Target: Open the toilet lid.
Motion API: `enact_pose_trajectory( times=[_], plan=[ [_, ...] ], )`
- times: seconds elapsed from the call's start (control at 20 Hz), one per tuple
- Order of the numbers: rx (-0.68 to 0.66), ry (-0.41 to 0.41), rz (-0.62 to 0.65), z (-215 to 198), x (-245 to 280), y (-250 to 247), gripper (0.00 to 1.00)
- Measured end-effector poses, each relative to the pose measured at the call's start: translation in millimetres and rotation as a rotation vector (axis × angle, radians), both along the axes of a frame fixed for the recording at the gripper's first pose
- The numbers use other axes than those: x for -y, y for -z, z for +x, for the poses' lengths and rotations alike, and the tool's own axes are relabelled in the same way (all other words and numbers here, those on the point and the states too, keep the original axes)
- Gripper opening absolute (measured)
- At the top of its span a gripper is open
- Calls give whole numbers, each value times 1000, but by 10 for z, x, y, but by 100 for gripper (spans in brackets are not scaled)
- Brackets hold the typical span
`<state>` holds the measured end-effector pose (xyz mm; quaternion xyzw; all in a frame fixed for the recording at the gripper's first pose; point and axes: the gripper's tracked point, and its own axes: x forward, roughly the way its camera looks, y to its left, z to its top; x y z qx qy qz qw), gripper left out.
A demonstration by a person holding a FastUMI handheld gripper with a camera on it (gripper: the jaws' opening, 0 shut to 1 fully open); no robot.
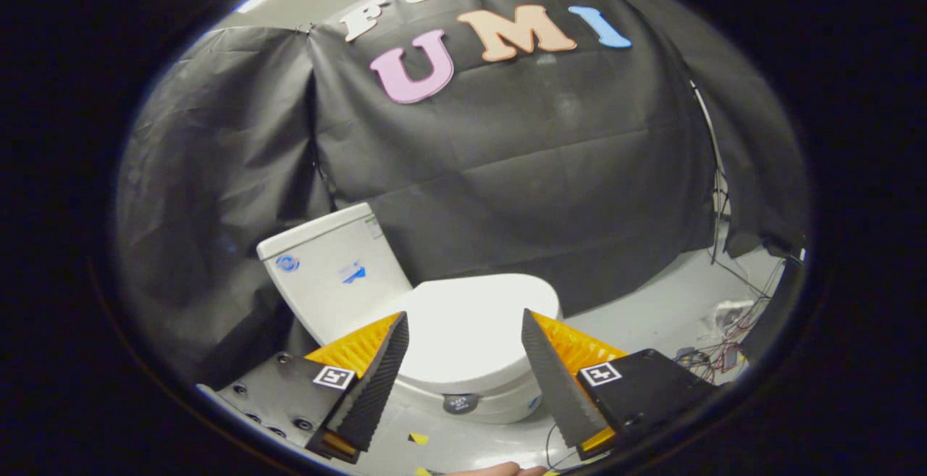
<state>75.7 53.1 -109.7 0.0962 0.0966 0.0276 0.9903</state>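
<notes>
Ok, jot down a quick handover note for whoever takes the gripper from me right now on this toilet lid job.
Gripper: jaws open, holding nothing, spread wide with the toilet seen between them.
Toilet lid: shut flat on the bowl, just ahead of the fingers; tank behind it against the black cloth.
Done: only the approach, no contact with the lid.
Left: reach the lid's front edge, catch it, swing it up toward the tank.

Nothing here reads clearly to me. Beyond my tool, the toilet tank carries blue stickers too small to make out. The dark round tag on the bowl's front, between the fingers, is blurred.
</notes>
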Motion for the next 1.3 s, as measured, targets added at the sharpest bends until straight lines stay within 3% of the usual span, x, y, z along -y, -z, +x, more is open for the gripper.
enact_pose_trajectory(
  times=[0.45, 0.65, 0.8, 0.9, 1.0, 1.1, 1.3],
  plan=[
    [-276, -52, 105, 148, -282, 989, 97],
    [-401, -18, 173, 111, -295, 1454, 97],
    [-452, -20, 297, 142, -403, 1703, 97],
    [-488, 22, 399, 163, -411, 1877, 97],
    [-475, 59, 510, 187, -394, 1938, 89],
    [-436, 71, 641, 251, -451, 1953, 89],
    [-456, 37, 805, 262, -595, 2019, 89]
  ],
)
